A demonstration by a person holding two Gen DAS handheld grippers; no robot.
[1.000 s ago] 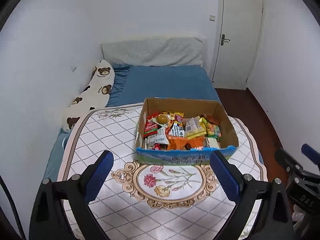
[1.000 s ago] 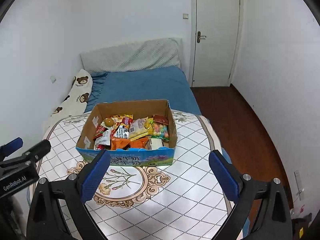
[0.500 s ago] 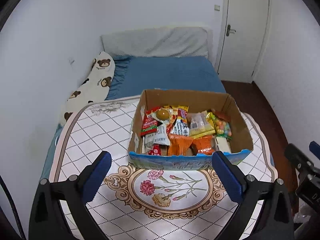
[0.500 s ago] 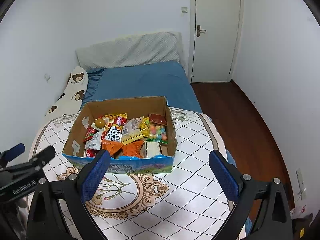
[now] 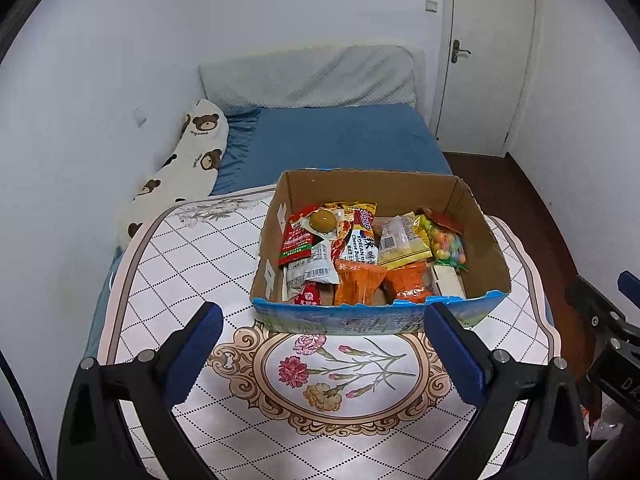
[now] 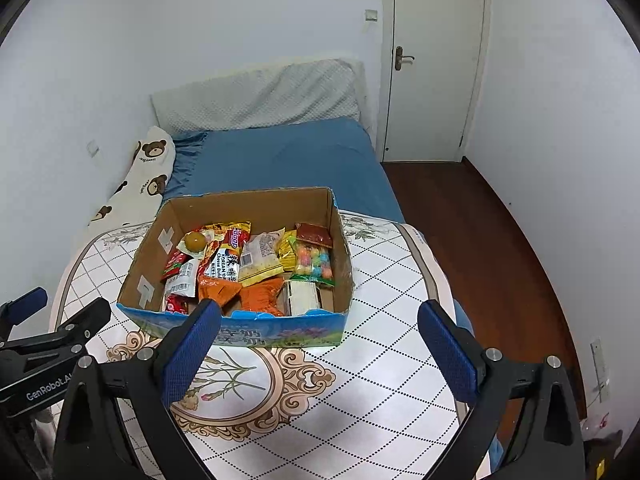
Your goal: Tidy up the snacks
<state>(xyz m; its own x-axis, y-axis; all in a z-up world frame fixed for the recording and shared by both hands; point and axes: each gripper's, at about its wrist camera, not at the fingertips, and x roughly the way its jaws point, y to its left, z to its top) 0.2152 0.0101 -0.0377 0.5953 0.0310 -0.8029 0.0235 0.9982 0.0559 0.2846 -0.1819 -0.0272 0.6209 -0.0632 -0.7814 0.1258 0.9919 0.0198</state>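
Snacks (image 5: 360, 252) sit loose in an open cardboard box (image 5: 486, 252) on the patterned tablecloth (image 5: 192, 264), just beyond the floral medallion (image 5: 332, 372). Nearest me, my left gripper (image 5: 320, 356) hangs over the medallion with jaws spread wide and nothing between them; the box's blue printed front wall lies just past its fingertips. My right gripper (image 6: 316, 350) is likewise released and empty, its left pad overlapping the box's front edge in the right wrist view, contact not resolvable. Box contents, front to back: two orange packets (image 5: 360, 284) and a small white carton (image 5: 446, 280) along the front wall; a white barcoded pouch (image 5: 310, 270) and a red packet (image 5: 298, 236) at left; a Korean-labelled bag (image 5: 362, 246) in the middle; a clear packet with a barcode (image 5: 398, 236) and a bag of coloured candies (image 5: 448, 246) at right; a round brown item (image 5: 322, 221) on top toward the back. Behind the table I see a blue bed (image 5: 340, 140), a bear-print pillow (image 5: 192, 156), and a closed white door (image 5: 488, 56).
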